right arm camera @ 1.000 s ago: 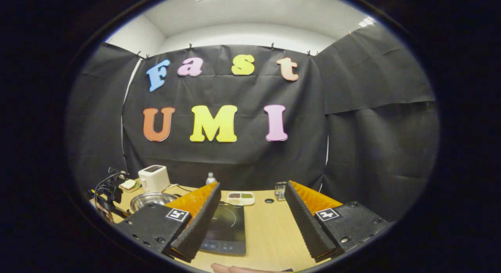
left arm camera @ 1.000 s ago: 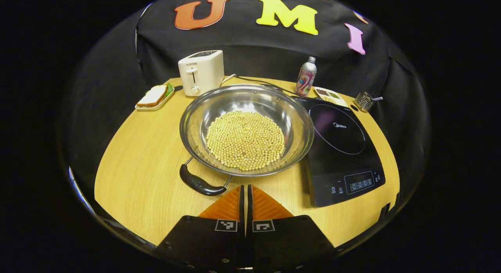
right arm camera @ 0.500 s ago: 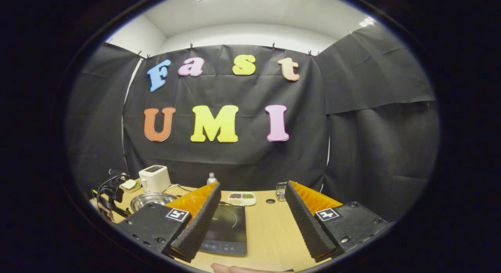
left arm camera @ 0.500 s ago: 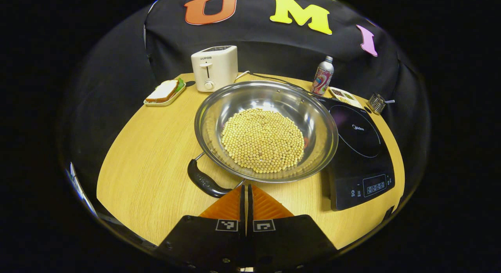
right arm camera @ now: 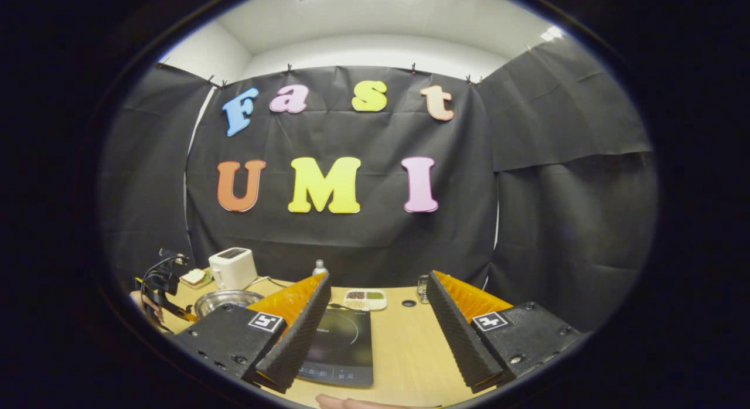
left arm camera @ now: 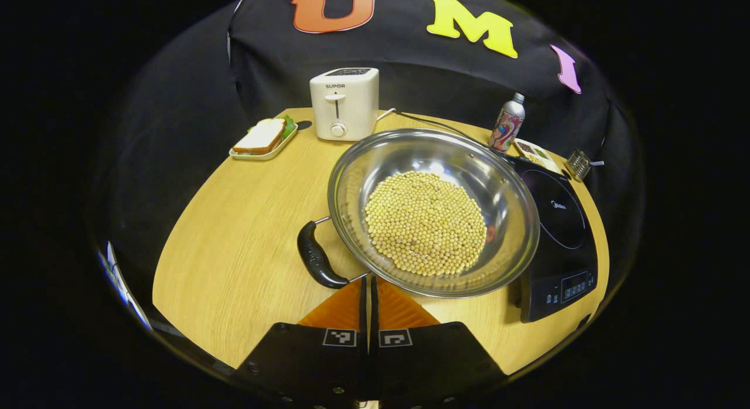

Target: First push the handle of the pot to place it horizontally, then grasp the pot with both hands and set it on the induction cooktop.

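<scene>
On the far left of my left gripper view a sandwich plate [left arm camera: 262, 148] sits beside the toaster [left arm camera: 343, 103], both well clear of the work. Next comes the pot's black handle [left arm camera: 316, 258], lying on the wooden table [left arm camera: 234, 262] and pointing toward the near-left, so I judge the pot not yet square. My left gripper [left arm camera: 368, 292] has its fingers pressed together with nothing between them, the tips just beside the handle's near end; I cannot tell for sure whether they touch it. To do this push well I would keep the tips low against the handle's near side and sweep leftward in an arc, slowly, so the pot [left arm camera: 433, 212] pivots rather than slides and the soybeans [left arm camera: 426, 222] stay settled. The pot's right rim already stands close against the induction cooktop [left arm camera: 559, 233], so I would watch that it does not ride up onto it. Further right stand a bottle [left arm camera: 507, 123] and a small tray [left arm camera: 534, 156].

In the right gripper view my right gripper [right arm camera: 378, 312] is spread wide, holding nothing, near the cooktop's front and waiting for the two-handed lift.
</scene>
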The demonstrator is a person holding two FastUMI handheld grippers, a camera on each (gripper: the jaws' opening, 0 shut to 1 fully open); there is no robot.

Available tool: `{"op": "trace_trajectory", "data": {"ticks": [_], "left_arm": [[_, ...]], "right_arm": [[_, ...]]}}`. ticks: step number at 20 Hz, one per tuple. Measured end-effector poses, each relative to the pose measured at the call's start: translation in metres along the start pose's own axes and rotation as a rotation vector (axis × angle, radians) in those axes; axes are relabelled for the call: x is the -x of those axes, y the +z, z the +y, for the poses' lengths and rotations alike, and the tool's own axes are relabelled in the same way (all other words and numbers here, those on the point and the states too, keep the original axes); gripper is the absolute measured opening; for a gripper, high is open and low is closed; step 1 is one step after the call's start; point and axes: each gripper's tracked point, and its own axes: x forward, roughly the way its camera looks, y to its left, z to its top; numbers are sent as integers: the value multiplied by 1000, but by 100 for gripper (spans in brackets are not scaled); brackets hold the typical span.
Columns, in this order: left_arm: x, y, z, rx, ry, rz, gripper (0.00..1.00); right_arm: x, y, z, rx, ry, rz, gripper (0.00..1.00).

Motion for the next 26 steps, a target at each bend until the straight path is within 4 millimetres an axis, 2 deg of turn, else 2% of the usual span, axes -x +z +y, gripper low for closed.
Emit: {"op": "trace_trajectory", "data": {"ticks": [4,9,10,11,15,18,25,26], "left_arm": [[-15,9,21,-9,35,20,0],[-33,33,37,22,73,10,0],[-37,36,40,16,81,9,11],[-40,40,43,14,88,5,0],[-51,54,51,14,96,8,0],[-62,62,59,-5,120,6,0],[-64,72,60,-31,98,-13,0],[-62,72,60,-30,93,-21,10]], "right_arm": [[-13,-4,3,1,9,22,100],[-29,-9,5,29,10,44,100],[-30,-11,4,33,10,47,100],[-32,-12,3,34,8,51,99],[-42,-18,1,19,-3,62,100],[-48,-30,2,23,-18,87,100],[-60,-52,23,38,-23,141,100],[-61,-54,27,41,-28,142,100]]}}
